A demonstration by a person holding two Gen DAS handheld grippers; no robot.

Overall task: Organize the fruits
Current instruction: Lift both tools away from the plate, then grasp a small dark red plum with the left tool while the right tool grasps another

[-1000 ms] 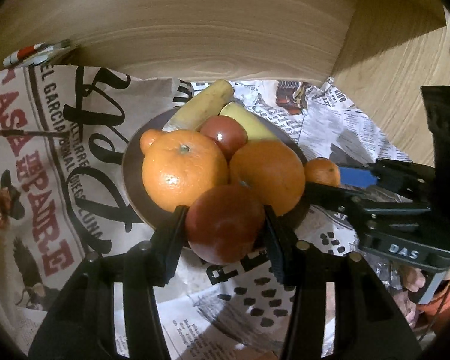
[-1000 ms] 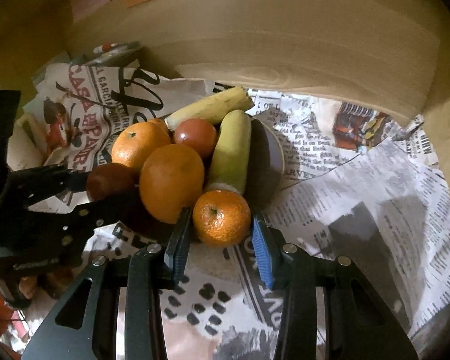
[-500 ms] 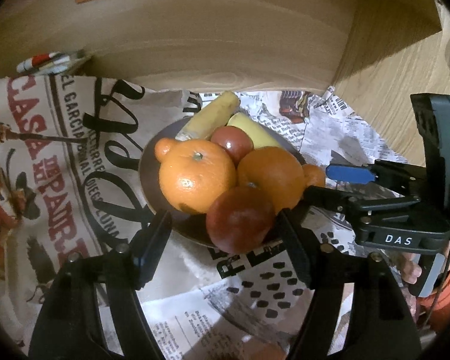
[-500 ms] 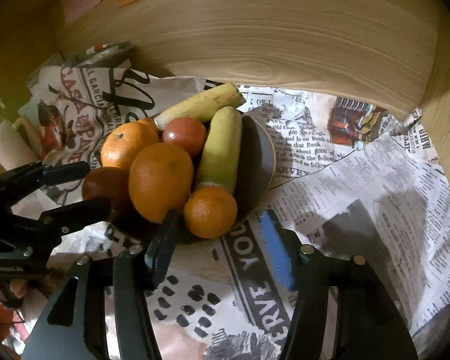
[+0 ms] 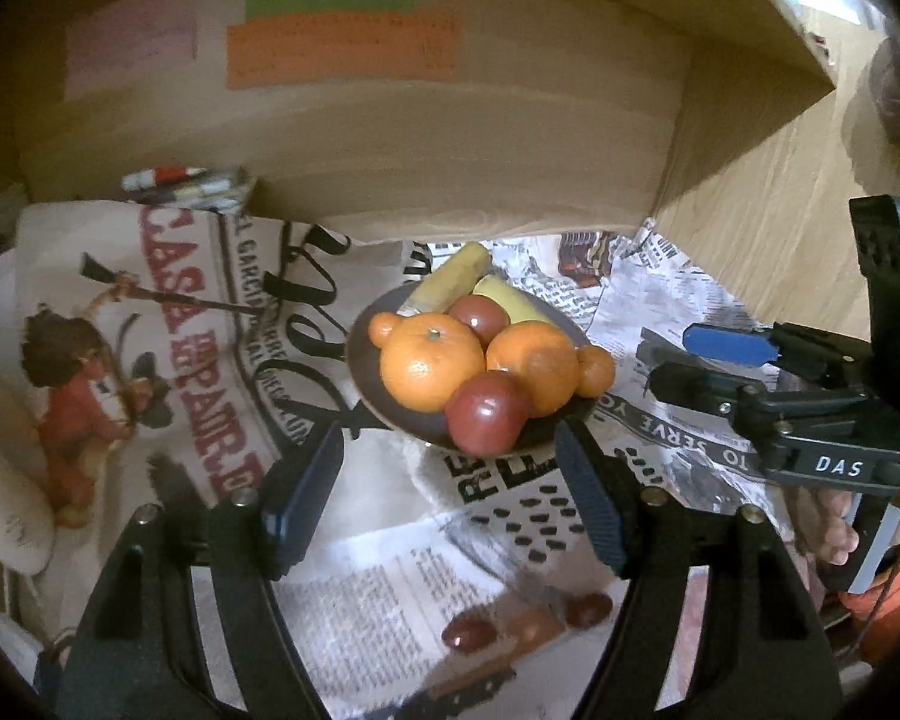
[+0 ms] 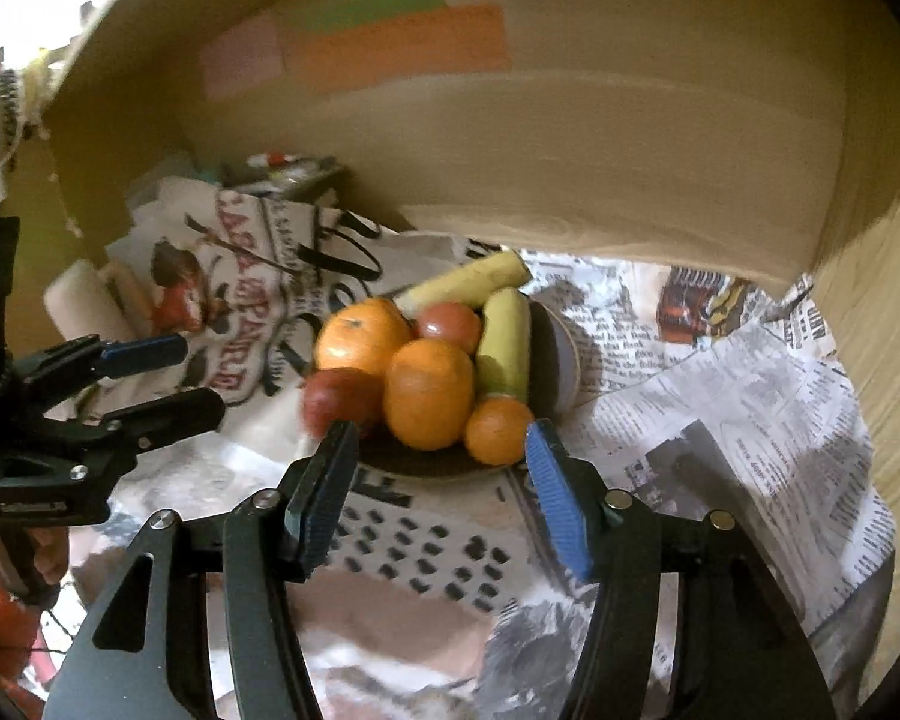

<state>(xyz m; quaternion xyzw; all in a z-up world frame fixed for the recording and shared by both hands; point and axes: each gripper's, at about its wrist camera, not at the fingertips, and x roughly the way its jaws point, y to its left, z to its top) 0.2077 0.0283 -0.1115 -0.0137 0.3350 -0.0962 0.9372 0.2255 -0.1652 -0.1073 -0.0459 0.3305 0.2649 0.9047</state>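
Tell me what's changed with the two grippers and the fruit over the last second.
The left gripper let go of the red apple and the right gripper let go of the small orange. Both opened and backed away from the plate. The two fruits stay at its near edge, and the rest of the pile looks unmoved.

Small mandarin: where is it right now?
The small mandarin sits on the near-right edge of the plate, against the large orange and below the banana, just inside the open right gripper in the right wrist view.
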